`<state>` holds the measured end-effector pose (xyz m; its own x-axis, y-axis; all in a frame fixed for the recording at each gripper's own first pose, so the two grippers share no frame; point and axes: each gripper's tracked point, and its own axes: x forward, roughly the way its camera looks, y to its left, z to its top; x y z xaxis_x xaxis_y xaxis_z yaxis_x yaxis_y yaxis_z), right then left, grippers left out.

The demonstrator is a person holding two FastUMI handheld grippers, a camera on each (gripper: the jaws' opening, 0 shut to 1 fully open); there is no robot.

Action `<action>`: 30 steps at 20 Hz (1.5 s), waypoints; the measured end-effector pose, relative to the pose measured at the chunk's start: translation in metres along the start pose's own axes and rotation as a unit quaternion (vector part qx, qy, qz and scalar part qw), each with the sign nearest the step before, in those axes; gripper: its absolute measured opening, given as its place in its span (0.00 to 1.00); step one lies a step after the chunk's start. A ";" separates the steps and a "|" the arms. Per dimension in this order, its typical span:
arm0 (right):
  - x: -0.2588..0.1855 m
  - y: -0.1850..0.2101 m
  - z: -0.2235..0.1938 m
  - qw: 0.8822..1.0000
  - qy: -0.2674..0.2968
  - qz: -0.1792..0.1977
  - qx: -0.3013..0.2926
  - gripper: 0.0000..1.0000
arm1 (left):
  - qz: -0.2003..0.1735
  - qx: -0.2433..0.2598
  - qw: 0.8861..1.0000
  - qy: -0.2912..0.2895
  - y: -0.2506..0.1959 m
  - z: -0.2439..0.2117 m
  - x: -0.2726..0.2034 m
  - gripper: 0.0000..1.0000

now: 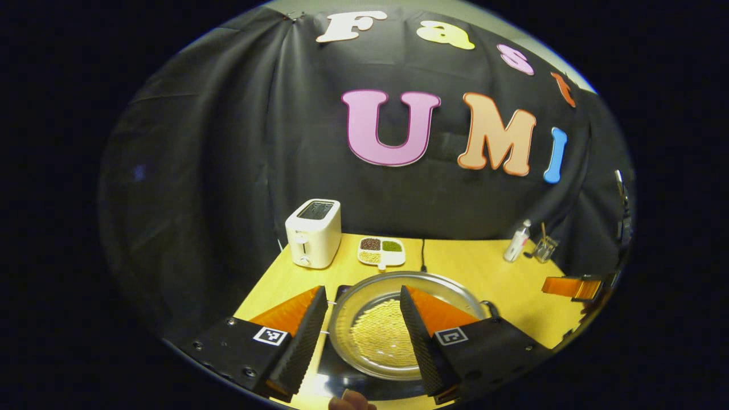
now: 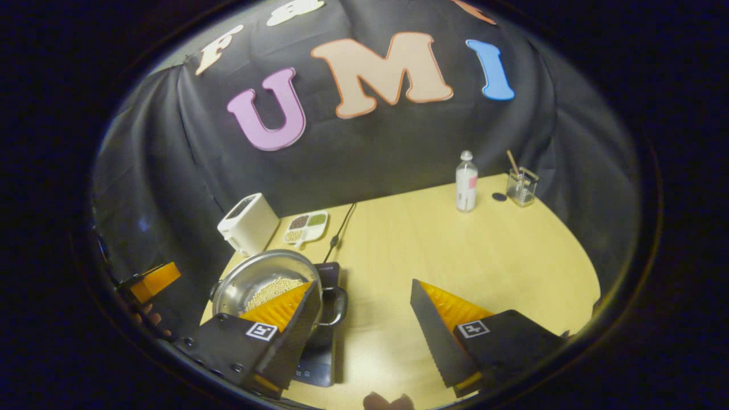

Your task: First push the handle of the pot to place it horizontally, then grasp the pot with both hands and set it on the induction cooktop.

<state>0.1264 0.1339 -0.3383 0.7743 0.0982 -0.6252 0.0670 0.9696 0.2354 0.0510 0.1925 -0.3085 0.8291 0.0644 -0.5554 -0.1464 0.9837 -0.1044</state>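
Observation:
The steel pot (image 1: 393, 285) holds pale beans and stands on the black induction cooktop (image 1: 336, 373). My left gripper (image 1: 363, 289) is open just above and in front of it, one finger over the pot's left rim and one over its inside. A small loop handle (image 1: 490, 308) sticks out on the pot's right side. In the right gripper view the pot (image 2: 250, 285) sits on the cooktop (image 2: 319, 356) at lower left, its loop handle (image 2: 337, 304) pointing right. My right gripper (image 2: 365, 282) is open over the table, its left finger overlapping the pot.
A white toaster (image 1: 313, 233) and a divided dish of beans (image 1: 381, 251) stand behind the pot. A black cable (image 2: 340, 230) runs to the cooktop. A bottle (image 2: 466, 181), a glass with a stick (image 2: 521, 187) and a dark cap (image 2: 499, 196) stand at the table's far right.

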 end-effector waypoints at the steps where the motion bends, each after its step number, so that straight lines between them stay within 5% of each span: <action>1: -0.020 -0.010 0.014 1.000 -0.025 0.005 -0.007 0.94 | -0.007 -0.012 1.000 -0.010 -0.017 0.008 -0.015 0.79; 10: -0.162 -0.050 0.087 0.988 -0.141 0.040 -0.044 0.98 | -0.025 -0.038 0.994 -0.103 -0.124 0.080 -0.141 0.73; 18: -0.270 -0.058 0.137 0.966 -0.251 0.008 -0.065 0.94 | -0.093 0.011 0.977 -0.193 -0.198 0.142 -0.202 0.73; 23: -0.329 -0.053 0.127 0.956 -0.287 -0.012 -0.059 0.94 | -0.105 0.040 0.968 -0.224 -0.190 0.140 -0.230 0.82; 27: -0.377 -0.057 0.114 0.938 -0.329 -0.044 -0.097 0.93 | -0.114 0.022 0.969 -0.216 -0.178 0.124 -0.240 0.72; 28: -0.385 -0.060 0.112 0.936 -0.330 -0.057 -0.109 1.00 | -0.114 0.022 0.971 -0.210 -0.174 0.119 -0.241 0.82; 30: -0.390 -0.057 0.101 0.939 -0.324 -0.062 -0.101 0.94 | -0.120 0.022 0.970 -0.210 -0.175 0.119 -0.246 0.73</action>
<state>-0.1162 0.0174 -0.0328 0.9931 -0.1108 -0.0387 0.1111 0.9938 0.0043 -0.0631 0.0242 -0.0551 0.9846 -0.1131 -0.1335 0.0930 0.9846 -0.1480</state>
